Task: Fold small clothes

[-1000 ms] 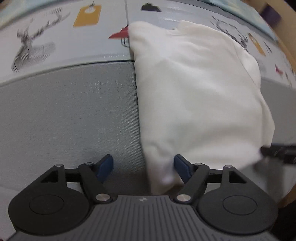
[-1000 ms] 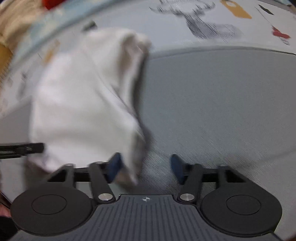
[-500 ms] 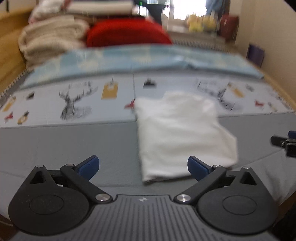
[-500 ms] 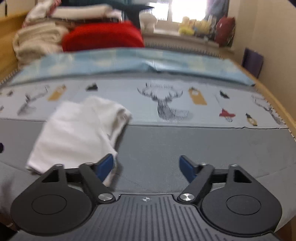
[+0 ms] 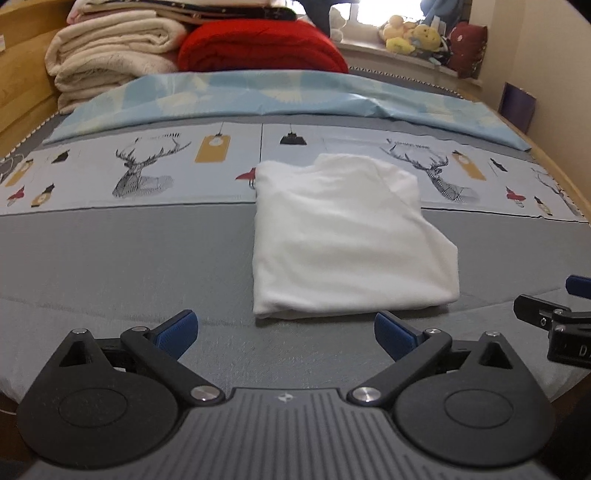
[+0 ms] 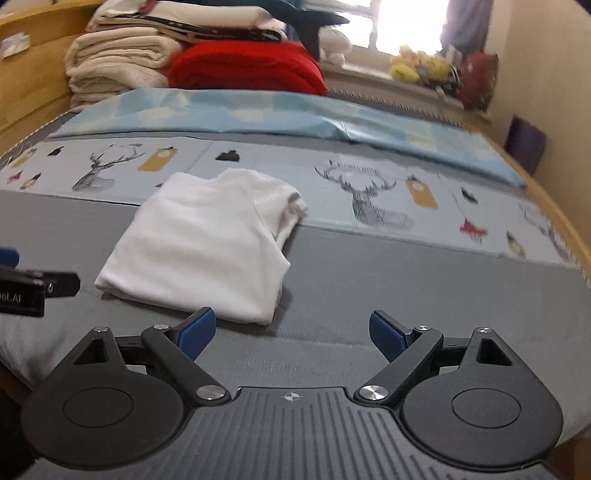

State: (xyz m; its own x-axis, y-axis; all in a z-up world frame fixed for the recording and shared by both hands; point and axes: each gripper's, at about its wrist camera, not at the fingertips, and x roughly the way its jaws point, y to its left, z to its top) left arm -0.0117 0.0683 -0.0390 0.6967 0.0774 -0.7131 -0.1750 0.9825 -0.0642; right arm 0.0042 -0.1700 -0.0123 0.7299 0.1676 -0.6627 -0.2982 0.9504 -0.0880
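A white garment (image 5: 343, 236) lies folded into a compact rectangle on the grey bed cover; it also shows in the right wrist view (image 6: 207, 243). My left gripper (image 5: 284, 330) is open and empty, pulled back just short of the garment's near edge. My right gripper (image 6: 293, 330) is open and empty, near the garment's near right corner. The right gripper's tip shows at the right edge of the left wrist view (image 5: 554, 314), and the left gripper's tip at the left edge of the right wrist view (image 6: 33, 286).
A deer-print sheet (image 5: 147, 170) and a light blue cover (image 5: 280, 96) lie beyond the garment. Stacked cream blankets (image 5: 110, 51) and a red blanket (image 5: 258, 48) sit at the head. A wooden bed frame (image 6: 569, 236) runs along the right, with plush toys (image 5: 413, 35) on the sill.
Both grippers let go of the garment and pulled back and up from it. The view rose from close on the cloth to the whole bed.
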